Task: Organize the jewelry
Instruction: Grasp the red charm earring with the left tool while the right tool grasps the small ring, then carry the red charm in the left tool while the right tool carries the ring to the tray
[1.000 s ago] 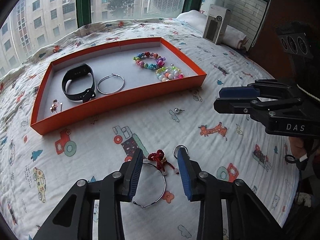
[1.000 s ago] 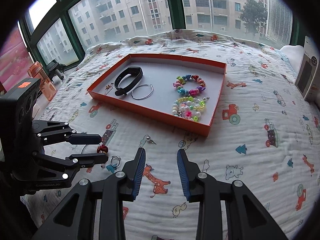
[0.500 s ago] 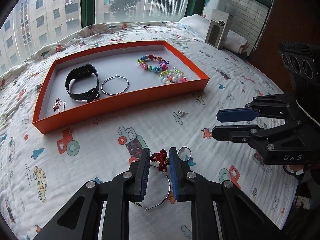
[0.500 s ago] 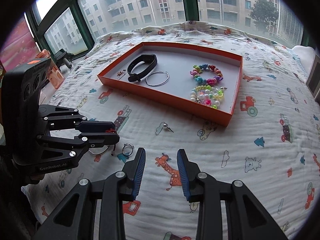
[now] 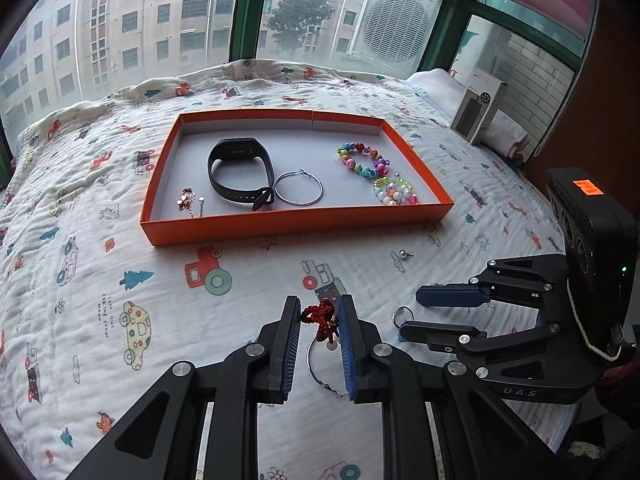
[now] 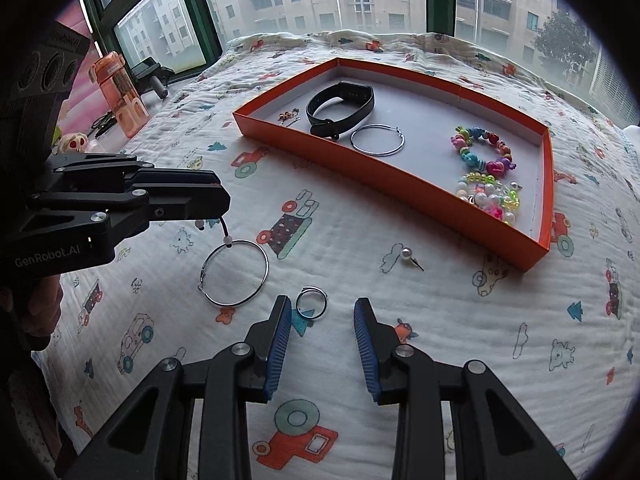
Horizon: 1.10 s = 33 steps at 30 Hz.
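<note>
My left gripper (image 5: 319, 320) is shut on a red knotted cord bracelet (image 5: 322, 318) and holds it lifted above the bed; its cord end with beads (image 6: 225, 236) dangles below the jaws. A silver hoop (image 6: 234, 274) lies on the blanket under it. My right gripper (image 6: 322, 330) is open and empty, just behind a small silver ring (image 6: 311, 302). A pearl stud (image 6: 408, 255) lies further right. The orange tray (image 5: 296, 222) holds a black band (image 5: 240, 170), a hoop (image 5: 299, 187), two bead bracelets (image 5: 362, 158) and small earrings (image 5: 188, 202).
The bed is covered by a white cartoon-print blanket (image 5: 100, 300). A white box (image 5: 478, 110) stands at the back right by the window. An orange water bottle (image 6: 120, 94) stands on the sill to the left of the bed.
My left gripper closed on the red cord bracelet and lifted it off the hoop. My right gripper moved left and forward to the small ring, still open.
</note>
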Each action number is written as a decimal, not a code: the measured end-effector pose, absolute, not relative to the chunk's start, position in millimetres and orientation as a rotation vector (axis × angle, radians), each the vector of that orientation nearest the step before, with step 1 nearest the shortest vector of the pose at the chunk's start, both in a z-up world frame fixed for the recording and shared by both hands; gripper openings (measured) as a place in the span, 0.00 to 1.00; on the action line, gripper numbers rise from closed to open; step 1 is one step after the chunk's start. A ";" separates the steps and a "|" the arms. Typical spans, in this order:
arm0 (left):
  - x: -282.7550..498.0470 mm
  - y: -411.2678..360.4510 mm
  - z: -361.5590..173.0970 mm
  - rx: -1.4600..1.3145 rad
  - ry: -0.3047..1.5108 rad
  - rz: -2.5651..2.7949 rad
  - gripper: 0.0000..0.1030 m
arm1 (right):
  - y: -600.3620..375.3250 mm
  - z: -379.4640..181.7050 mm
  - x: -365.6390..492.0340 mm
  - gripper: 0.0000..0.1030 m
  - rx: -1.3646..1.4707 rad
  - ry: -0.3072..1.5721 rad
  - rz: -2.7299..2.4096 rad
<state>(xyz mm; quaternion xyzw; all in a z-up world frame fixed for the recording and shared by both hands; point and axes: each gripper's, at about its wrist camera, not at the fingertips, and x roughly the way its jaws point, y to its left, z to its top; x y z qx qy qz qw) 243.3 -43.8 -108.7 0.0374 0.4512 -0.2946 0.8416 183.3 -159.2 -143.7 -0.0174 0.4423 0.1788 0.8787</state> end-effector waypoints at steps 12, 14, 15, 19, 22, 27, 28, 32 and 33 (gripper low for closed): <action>243.6 -33.1 -102.9 0.046 0.942 -0.591 0.20 | -141.2 -143.6 180.6 0.21 -0.182 0.910 0.307; 242.0 -32.6 -100.7 0.038 0.940 -0.585 0.20 | -141.5 -143.2 180.6 0.18 -0.178 0.912 0.303; 241.2 -31.6 -99.3 0.033 0.938 -0.583 0.20 | -142.3 -143.0 179.6 0.18 -0.171 0.912 0.304; 237.5 -27.8 -91.8 0.017 0.925 -0.566 0.20 | -149.3 -139.8 177.2 0.10 -0.109 0.913 0.295; 234.2 -25.8 -84.9 0.006 0.909 -0.559 0.20 | -155.8 -135.1 175.1 0.10 -0.058 0.904 0.303; 230.1 -22.4 -77.1 -0.007 0.898 -0.549 0.20 | -164.0 -132.4 177.0 0.11 0.001 0.913 0.328; 228.9 -21.9 -77.0 -0.009 0.898 -0.548 0.20 | -162.6 -132.4 177.1 0.11 -0.010 0.912 0.329; 228.5 -19.6 -81.3 -0.015 0.911 -0.545 0.20 | -154.3 -135.3 178.3 0.20 -0.052 0.915 0.336; 228.7 -19.0 -82.9 -0.016 0.915 -0.545 0.20 | -152.9 -136.4 178.1 0.21 -0.060 0.915 0.340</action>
